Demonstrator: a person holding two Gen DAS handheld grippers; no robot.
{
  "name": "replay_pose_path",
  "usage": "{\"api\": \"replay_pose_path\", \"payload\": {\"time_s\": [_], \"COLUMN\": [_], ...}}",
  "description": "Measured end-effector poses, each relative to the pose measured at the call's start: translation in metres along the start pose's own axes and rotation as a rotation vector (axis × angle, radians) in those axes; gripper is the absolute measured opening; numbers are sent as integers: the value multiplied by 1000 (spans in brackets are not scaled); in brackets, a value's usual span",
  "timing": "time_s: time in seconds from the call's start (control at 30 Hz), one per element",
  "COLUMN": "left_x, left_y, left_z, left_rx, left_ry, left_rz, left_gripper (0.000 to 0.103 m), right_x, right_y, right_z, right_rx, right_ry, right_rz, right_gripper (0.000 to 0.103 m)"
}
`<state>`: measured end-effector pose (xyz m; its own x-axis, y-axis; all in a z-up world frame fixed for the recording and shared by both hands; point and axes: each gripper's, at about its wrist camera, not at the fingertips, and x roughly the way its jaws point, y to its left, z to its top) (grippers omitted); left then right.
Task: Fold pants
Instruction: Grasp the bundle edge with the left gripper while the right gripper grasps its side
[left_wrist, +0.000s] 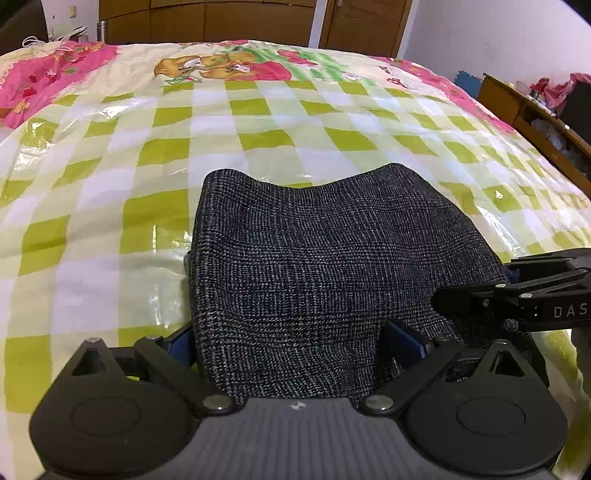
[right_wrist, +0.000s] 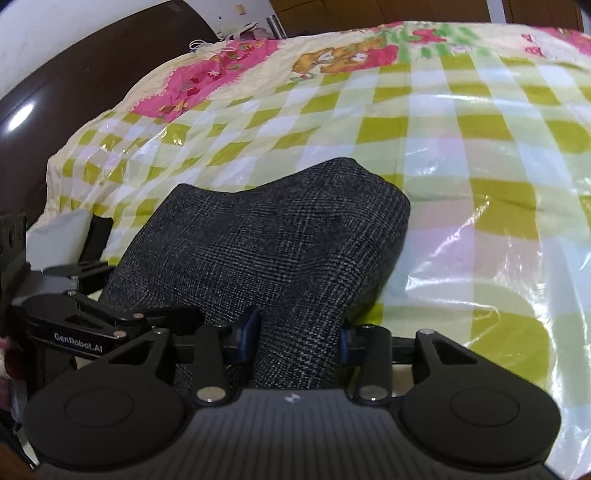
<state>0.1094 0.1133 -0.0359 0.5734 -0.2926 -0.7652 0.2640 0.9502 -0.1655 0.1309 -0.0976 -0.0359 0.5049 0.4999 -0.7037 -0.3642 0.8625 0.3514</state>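
Closest to me, my left gripper (left_wrist: 291, 343) has the pants (left_wrist: 332, 266) bunched between its blue pads (left_wrist: 400, 341), and the jaws stand wide apart around a thick wad of the dark speckled cloth; the pads sit against the fabric on both sides, so I read it as gripping the pants. My right gripper (right_wrist: 299, 339) straddles a narrower fold of the same pants (right_wrist: 266, 251), blue pads (right_wrist: 249, 325) at either flank of the cloth, though I cannot tell whether they truly pinch it. From the left view the right gripper (left_wrist: 437, 297) comes in from the right edge and lies over the pants' near right side; from the right view the left gripper (right_wrist: 192, 317) reaches in from the left, low against the cloth. The pants are folded into a thick bundle, near edge at the grippers, far edge humped on the bed (left_wrist: 258, 140). Beyond them spreads a glossy green-checked cover (right_wrist: 480, 155), then a pink cartoon quilt (left_wrist: 55, 70), and wooden doors (left_wrist: 365, 22) at the back.
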Motion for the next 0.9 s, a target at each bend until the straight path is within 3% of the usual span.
{"api": "replay_pose_path", "payload": {"time_s": [0.53,0.77,0.9], "left_x": [14,10,5], "left_y": [14,2,-2], "left_z": [-1,-4,-3], "left_rx": [-34,-22,-14], "left_ry": [22,-16,-35], "left_rz": [-58,1,19], "left_gripper": [103,103,103], "right_x": [6,14,13], "right_y": [-3,-6,-8], "right_z": [3,1,0], "right_rx": [4,25,34], "right_ry": [25,32,24], "right_rz": [-1,20,32], "right_gripper": [45,53,47]}}
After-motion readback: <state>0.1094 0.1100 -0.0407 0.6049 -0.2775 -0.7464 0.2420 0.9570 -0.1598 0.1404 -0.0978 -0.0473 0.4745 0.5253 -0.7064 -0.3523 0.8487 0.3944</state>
